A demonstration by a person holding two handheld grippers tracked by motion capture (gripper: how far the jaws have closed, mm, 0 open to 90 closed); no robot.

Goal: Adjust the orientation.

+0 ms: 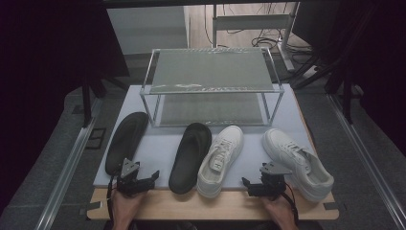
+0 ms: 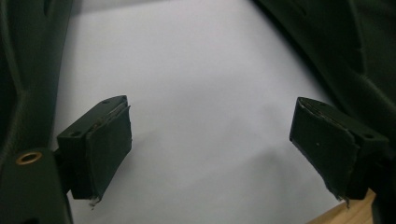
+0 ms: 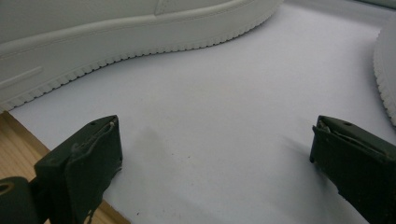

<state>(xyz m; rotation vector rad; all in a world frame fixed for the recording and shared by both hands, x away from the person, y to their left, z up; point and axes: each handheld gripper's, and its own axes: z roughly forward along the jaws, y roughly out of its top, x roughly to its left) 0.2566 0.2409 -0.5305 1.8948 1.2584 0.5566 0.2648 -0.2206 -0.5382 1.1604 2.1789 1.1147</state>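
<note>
Pale mat (image 1: pixel 158 153) on wooden table (image 1: pixel 215 206), dark curtained room, both claws apart.

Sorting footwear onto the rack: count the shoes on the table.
4. Left black slipper at the mat's left, right black slipper centre-left, left white sneaker beside it, right white sneaker at right. None on the rack.

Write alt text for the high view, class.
Two black slippers and two white sneakers lie in a row on a grey mat before an empty two-tier rack. Open left tongs and right tongs rest near them.
</note>
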